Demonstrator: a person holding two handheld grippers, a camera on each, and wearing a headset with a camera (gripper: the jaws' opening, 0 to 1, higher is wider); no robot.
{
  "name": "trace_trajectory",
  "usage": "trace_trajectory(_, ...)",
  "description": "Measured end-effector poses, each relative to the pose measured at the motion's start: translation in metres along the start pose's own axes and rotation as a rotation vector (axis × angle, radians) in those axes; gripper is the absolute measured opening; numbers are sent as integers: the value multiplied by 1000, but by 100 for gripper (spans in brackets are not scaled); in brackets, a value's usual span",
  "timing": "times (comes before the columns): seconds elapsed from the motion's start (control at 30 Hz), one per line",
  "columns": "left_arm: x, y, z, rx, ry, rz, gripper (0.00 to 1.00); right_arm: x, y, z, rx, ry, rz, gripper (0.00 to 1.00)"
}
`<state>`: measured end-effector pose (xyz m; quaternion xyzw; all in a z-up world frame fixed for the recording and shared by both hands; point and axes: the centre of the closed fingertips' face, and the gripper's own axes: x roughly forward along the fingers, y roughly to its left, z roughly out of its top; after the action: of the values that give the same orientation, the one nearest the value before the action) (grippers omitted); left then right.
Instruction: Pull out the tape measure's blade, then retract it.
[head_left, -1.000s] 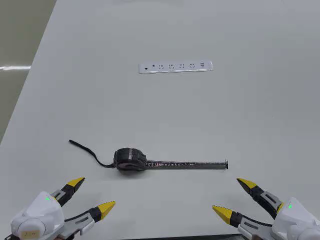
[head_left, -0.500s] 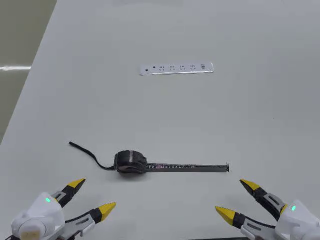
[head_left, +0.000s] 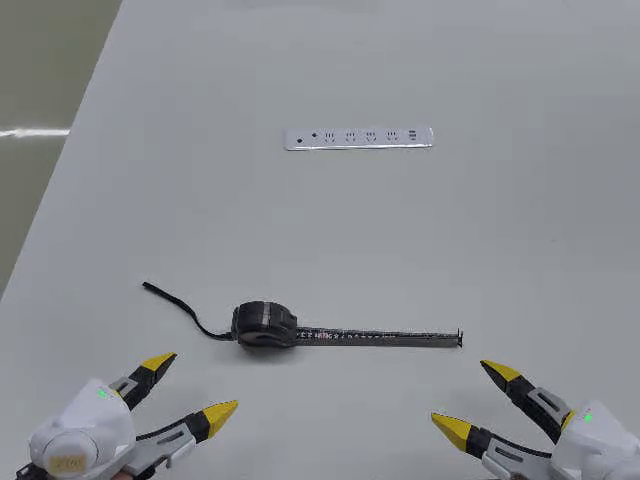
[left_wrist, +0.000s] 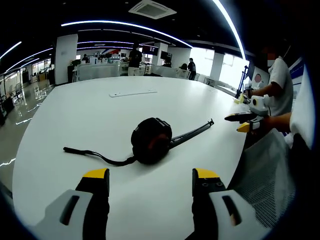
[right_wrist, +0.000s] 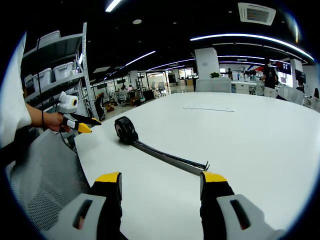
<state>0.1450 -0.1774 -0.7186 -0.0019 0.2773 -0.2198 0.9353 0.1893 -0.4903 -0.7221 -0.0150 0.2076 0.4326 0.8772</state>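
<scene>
A black tape measure (head_left: 263, 324) lies on the white table (head_left: 330, 220), its blade (head_left: 380, 337) drawn out to the right and ending in a hook (head_left: 460, 338). A black wrist strap (head_left: 175, 305) trails to its left. My left gripper (head_left: 187, 388) hovers open at the lower left, short of the case, which lies ahead of the jaws (left_wrist: 151, 141). My right gripper (head_left: 475, 402) is open at the lower right, just below the blade's hook (right_wrist: 205, 164). Neither touches the tape.
A white power strip (head_left: 359, 138) lies flat at the far middle of the table. The table's left edge (head_left: 70, 150) drops to a greenish floor. A mesh chair back (right_wrist: 45, 170) and a person's sleeve are near the front edge.
The head view has shifted slightly, so everything sits a little to the right. Both grippers stay open in nearly the same places; the tape measure has not moved on the table.
</scene>
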Motion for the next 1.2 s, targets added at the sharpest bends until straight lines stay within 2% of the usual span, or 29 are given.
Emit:
trace_trajectory(0.33, 4, -2, 4, -9, 1, 4, 66, 0, -2, 1, -2, 1, -2, 63)
trace_trajectory(0.77, 19, -7, 12, -25, -1, -3, 67, 1, -1, 2, 0, -3, -3, 63)
trace_trajectory(0.97, 28, -9, 16, -42, 1, 16, 69, 1, -2, 3, -5, 0, -5, 63)
trace_trajectory(1.2, 36, -9, 17, -53, 10, 44, 71, 2, -2, 5, -2, -1, 0, 63)
